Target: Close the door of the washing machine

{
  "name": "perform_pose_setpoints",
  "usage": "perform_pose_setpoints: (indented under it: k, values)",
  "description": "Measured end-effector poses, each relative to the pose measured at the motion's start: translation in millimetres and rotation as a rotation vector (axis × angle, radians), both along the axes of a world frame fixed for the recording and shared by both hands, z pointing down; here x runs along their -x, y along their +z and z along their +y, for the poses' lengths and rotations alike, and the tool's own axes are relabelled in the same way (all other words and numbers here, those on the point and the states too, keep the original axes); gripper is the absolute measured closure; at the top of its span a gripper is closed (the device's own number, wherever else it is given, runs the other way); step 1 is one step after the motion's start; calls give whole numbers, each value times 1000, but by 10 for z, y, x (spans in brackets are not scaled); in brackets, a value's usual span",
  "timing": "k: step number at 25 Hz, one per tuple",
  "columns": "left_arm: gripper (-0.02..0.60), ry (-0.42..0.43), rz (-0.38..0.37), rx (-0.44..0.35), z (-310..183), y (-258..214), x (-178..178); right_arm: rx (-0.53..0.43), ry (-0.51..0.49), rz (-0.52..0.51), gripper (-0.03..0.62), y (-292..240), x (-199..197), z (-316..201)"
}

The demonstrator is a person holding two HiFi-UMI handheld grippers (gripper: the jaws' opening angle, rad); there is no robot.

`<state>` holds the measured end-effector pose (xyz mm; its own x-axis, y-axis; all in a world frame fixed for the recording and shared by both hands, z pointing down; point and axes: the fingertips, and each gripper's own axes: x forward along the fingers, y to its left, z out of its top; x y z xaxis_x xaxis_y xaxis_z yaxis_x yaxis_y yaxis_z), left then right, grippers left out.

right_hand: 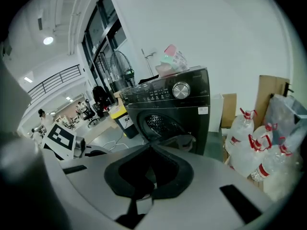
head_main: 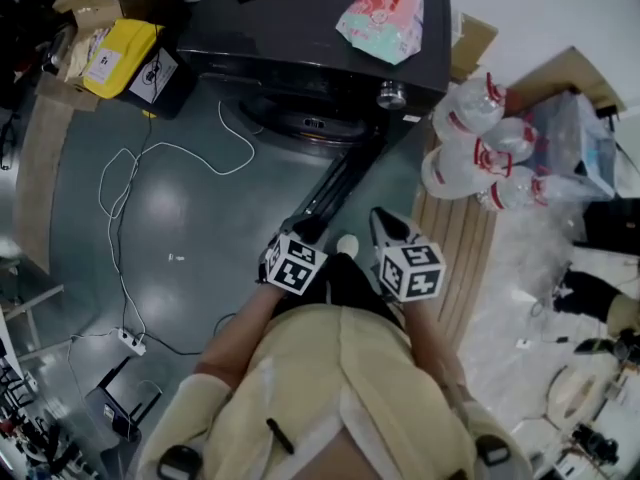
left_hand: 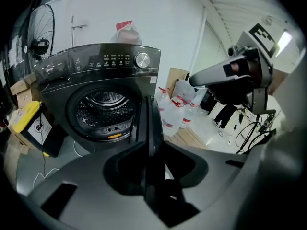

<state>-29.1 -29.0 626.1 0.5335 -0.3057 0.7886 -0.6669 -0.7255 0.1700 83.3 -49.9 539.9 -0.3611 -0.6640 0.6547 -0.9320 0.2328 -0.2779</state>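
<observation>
The dark front-loading washing machine [head_main: 320,38] stands at the top of the head view with its round drum opening [left_hand: 103,111] uncovered. Its door [head_main: 330,188] swings out toward me and appears edge-on [left_hand: 144,123] in the left gripper view. My left gripper [left_hand: 148,150] is shut on that door edge, one jaw on each side; in the head view it [head_main: 298,233] sits at the door's outer end. My right gripper [right_hand: 152,150] is shut with nothing in it, just right of the door [right_hand: 184,140], and shows in the head view [head_main: 388,226] too.
Several large water bottles [head_main: 480,153] stand on a wooden pallet [head_main: 460,258] right of the machine. A pink bag [head_main: 385,8] lies on its top. A yellow box [head_main: 115,58] sits to its left. A white cable [head_main: 130,198] runs over the floor to a power strip [head_main: 132,341].
</observation>
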Motion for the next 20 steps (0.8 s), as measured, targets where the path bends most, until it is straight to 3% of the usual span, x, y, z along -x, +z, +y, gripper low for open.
perform_pose_setpoints:
  k: [9, 20]
  values:
    - [459, -41, -94, -15, -311, 27, 273, -16, -94, -44, 588, 60, -87, -500]
    - [454, -79, -158, -72, -752, 38, 512, -3, -162, -63, 588, 148, -67, -674]
